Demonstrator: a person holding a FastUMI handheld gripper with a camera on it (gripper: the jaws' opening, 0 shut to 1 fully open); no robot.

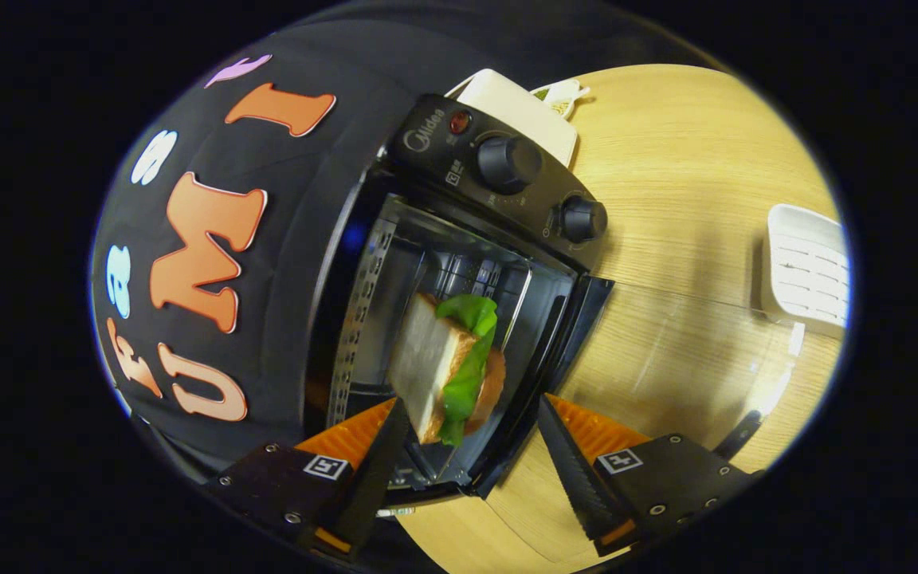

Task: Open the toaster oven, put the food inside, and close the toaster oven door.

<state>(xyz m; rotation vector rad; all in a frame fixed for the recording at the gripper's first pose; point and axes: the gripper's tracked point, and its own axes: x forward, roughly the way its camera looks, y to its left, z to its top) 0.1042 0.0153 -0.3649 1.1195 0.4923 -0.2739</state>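
The black toaster oven [459,199] stands on a wooden table [690,151] with its glass door [682,367] swung fully open and lying flat over the tabletop. A sandwich [427,359] of white bread, green lettuce and a reddish filling sits inside the oven cavity, on the rack. My gripper [471,402] is at the oven mouth with its fingers spread apart. The sandwich lies between them, close against one finger, with a clear gap to the other finger.
Two round knobs [507,163] and a red lamp sit on the oven's control panel. A white box [519,108] stands behind the oven. A white slotted tray [806,267] lies on the table beyond the door. The door's dark handle [738,434] reaches toward my gripper's side.
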